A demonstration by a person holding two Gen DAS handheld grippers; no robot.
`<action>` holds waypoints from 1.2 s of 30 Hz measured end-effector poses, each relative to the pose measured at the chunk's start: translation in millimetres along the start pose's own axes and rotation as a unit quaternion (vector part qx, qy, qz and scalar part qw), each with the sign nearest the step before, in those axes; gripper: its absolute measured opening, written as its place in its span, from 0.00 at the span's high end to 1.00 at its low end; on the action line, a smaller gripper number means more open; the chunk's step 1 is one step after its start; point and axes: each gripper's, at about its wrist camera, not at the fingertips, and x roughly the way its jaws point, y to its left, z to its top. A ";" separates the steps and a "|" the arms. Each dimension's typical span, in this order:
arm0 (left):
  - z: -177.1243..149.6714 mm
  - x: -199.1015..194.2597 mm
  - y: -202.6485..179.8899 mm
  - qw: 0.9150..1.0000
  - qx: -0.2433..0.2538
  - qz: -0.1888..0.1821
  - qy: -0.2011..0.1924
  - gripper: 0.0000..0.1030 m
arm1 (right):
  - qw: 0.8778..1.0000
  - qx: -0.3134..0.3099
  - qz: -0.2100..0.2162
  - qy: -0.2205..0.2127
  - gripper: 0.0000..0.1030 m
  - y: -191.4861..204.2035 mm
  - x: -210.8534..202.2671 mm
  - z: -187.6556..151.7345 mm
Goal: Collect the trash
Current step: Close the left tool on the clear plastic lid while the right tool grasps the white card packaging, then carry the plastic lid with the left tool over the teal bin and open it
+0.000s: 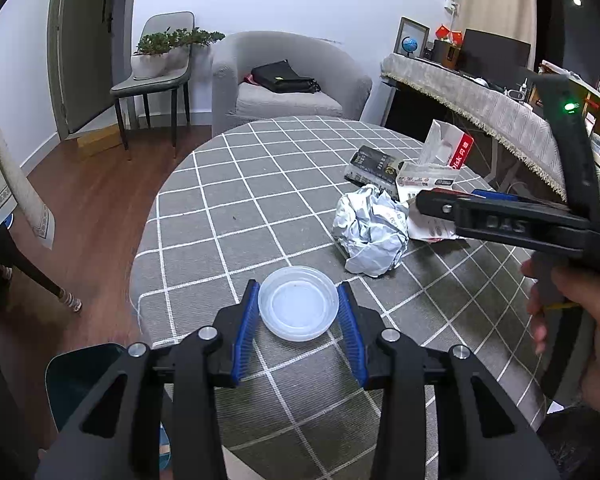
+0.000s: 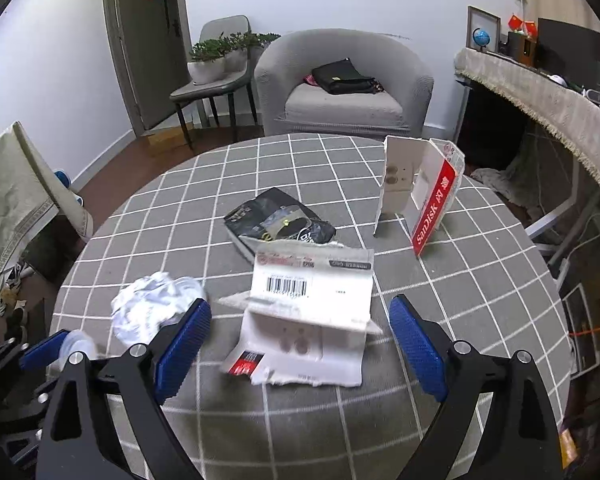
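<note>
While the left gripper sits low by the table edge, this is what shows, near to far.

Left gripper: its blue pads sit on both sides of the clear plastic lid. They look like they touch the lid's rim and pinch it.

Clear plastic lid: round, see-through, lying flat on the gray checked tablecloth.

Right gripper: its two blue fingers are wide apart. Nothing is in them.

Torn white package: flat on the cloth between the right gripper's fingers, not touching them. It has a barcode on it.

Crumpled paper ball: white, just past the lid, to the left of the torn package.

Black packet: lies flat behind the torn package, part way under it.

Red and white SanDisk box: standing up, opened, farther back on the right.

Gray armchair: behind the table, with a black bag on its seat.
</note>
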 end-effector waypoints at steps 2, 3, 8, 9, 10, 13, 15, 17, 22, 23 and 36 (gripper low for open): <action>0.3 -3.0 0.4 1.000 -0.001 0.000 -0.003 0.59 | 1.000 0.002 -0.003 0.000 0.11 -2.4 1.5 2.3; 0.7 -4.1 1.3 1.000 -0.007 -0.005 -0.002 0.59 | 1.000 0.005 -0.005 0.000 0.11 -3.9 2.2 3.3; 3.9 -15.2 0.9 1.000 -0.012 -0.011 -0.002 0.59 | 1.000 0.029 0.011 0.002 0.11 -12.4 2.4 7.0; 5.0 -18.2 1.2 1.000 -0.011 -0.009 -0.001 0.59 | 1.000 0.029 0.011 0.003 0.12 -12.2 2.5 7.6; 6.7 -22.4 2.9 1.000 -0.011 -0.006 -0.001 0.59 | 1.000 0.027 0.012 0.009 0.14 -11.0 4.5 7.8; 10.8 -34.3 11.7 1.000 -0.024 -0.001 -0.002 0.59 | 0.999 0.019 0.019 0.021 0.25 -5.6 9.5 8.6; 12.5 -40.6 16.3 1.000 -0.027 0.008 -0.001 0.59 | 1.000 0.008 0.016 0.013 0.25 -3.3 6.6 10.4; 15.3 -46.3 20.1 0.999 -0.030 0.018 0.000 0.59 | 1.000 0.004 0.010 0.006 0.26 -4.4 2.7 11.9; 14.9 -63.1 31.7 0.999 -0.036 0.027 -0.007 0.59 | 0.999 0.013 0.028 -0.018 0.26 -3.8 -19.2 14.3; 14.5 -66.3 35.6 0.999 -0.035 0.033 -0.007 0.59 | 0.999 0.016 0.038 -0.026 0.26 -1.0 -25.4 15.3; 12.5 -87.8 130.3 0.996 -0.057 0.060 -0.010 0.59 | 0.992 -0.078 0.089 -0.044 0.26 121.0 -33.8 36.5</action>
